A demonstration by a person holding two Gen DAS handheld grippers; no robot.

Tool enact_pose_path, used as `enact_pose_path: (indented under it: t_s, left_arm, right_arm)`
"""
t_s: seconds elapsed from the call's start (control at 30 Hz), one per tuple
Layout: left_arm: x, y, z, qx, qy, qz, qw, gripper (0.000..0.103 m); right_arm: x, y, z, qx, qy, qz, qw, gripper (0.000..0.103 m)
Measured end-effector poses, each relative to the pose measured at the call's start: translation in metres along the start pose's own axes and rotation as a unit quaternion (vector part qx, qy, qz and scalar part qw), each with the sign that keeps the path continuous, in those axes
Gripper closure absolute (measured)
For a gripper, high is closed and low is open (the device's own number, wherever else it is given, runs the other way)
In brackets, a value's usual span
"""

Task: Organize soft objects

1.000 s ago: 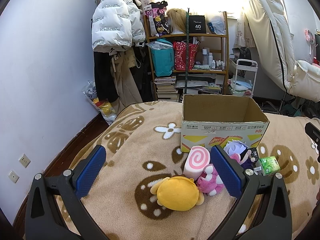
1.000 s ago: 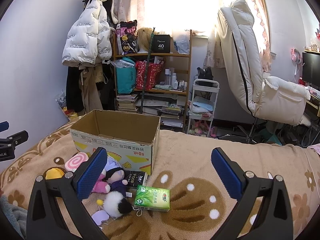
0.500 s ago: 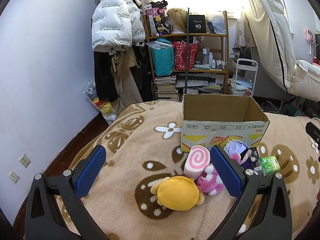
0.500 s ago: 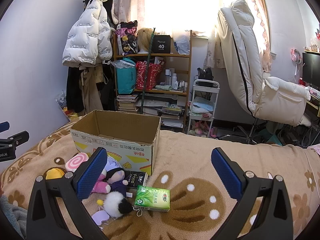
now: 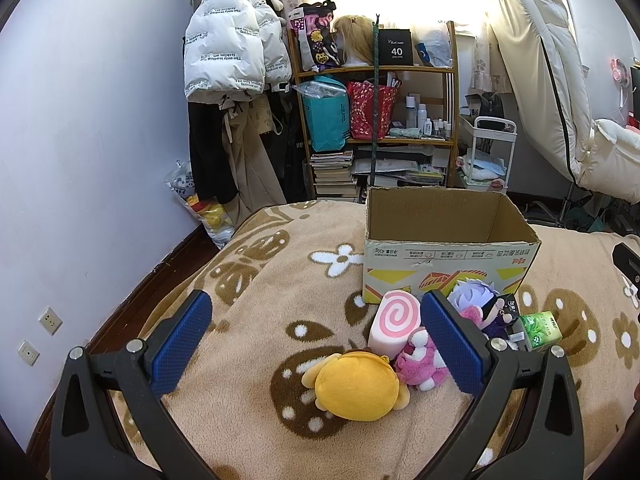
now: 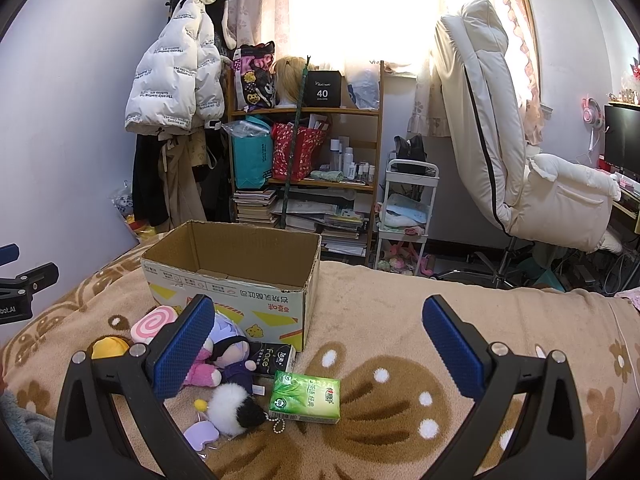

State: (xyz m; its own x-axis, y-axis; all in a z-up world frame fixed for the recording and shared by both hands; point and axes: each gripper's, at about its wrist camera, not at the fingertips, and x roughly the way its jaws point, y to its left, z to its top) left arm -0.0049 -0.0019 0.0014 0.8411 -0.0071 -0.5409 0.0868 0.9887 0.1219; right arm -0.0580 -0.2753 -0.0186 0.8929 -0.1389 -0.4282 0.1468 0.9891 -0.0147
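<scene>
An open cardboard box (image 5: 448, 264) stands on the brown flowered blanket (image 5: 260, 280); it also shows in the right wrist view (image 6: 240, 292). In front of it lie a yellow plush (image 5: 354, 386), a pink swirl roll plush (image 5: 396, 322), a pink bear plush (image 5: 420, 368) and a purple-haired doll (image 5: 478, 300). The right wrist view shows the doll (image 6: 232, 348), a black-and-white pompom (image 6: 234, 408) and the swirl roll (image 6: 154, 320). My left gripper (image 5: 316, 338) is open and empty above the yellow plush. My right gripper (image 6: 320, 344) is open and empty right of the pile.
A green tissue pack (image 6: 306, 396) and a black tissue pack (image 6: 274, 358) lie beside the plushes. A small lilac piece (image 6: 202, 434) lies near the pompom. A cluttered shelf (image 6: 312, 160), hanging coats (image 6: 176, 92), a white cart (image 6: 406, 216) and a white chair (image 6: 520, 152) stand beyond the bed.
</scene>
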Motion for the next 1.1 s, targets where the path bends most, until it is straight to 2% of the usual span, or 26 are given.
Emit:
enact_pose_path:
  t_s: [1.1]
  left_arm:
    - [0.010,0.000,-0.005,0.009,0.018,0.004,0.9998,0.001]
  right_arm:
    - [0.001,0.003,-0.001,-0.002,0.001,0.003,1.000,0.000]
